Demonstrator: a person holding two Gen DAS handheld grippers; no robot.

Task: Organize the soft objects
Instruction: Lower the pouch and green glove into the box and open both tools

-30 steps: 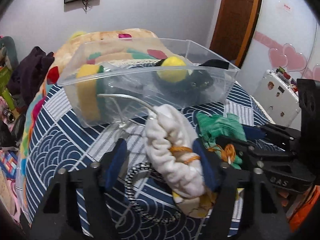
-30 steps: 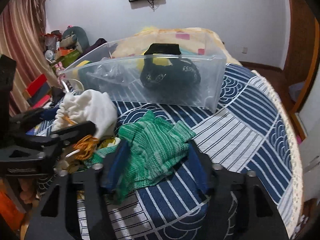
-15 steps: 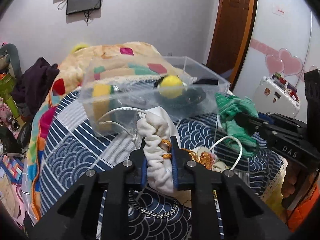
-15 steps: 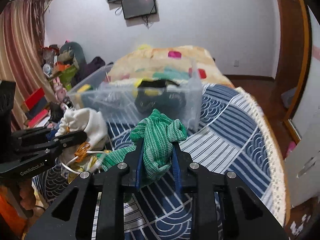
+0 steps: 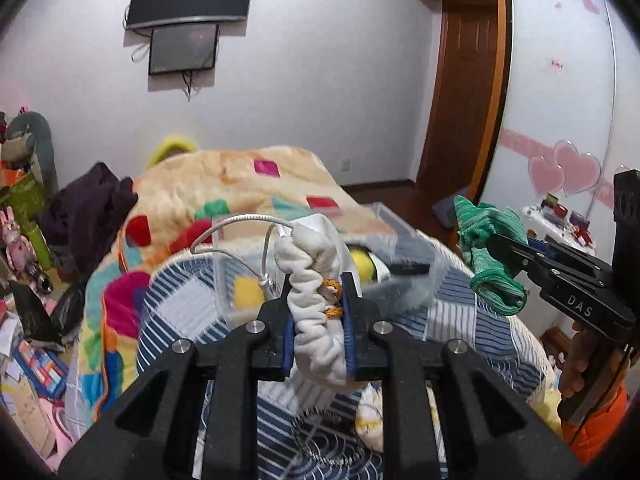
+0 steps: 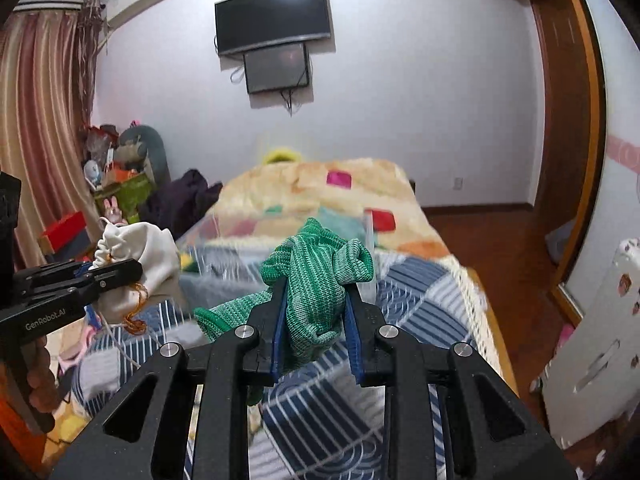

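Bedroom, blue patterned bedspread [image 6: 416,280] under both tools. Clear plastic bin [image 5: 412,248] sits on it, ahead and below, blurred. Left gripper [image 5: 318,320] clamped on white drawstring pouch [image 5: 316,280], held in the air; pouch looks light and limp, cord loops free and could snag the rim. Right gripper [image 6: 312,316] clamped mid-bunch on green knit cloth [image 6: 316,268], also in the air; floppy, tail dangles, grip at bulk looks secure.

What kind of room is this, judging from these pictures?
Most likely a home bedroom: a bed with a patchwork blanket, a wall TV, curtains and a wooden door.
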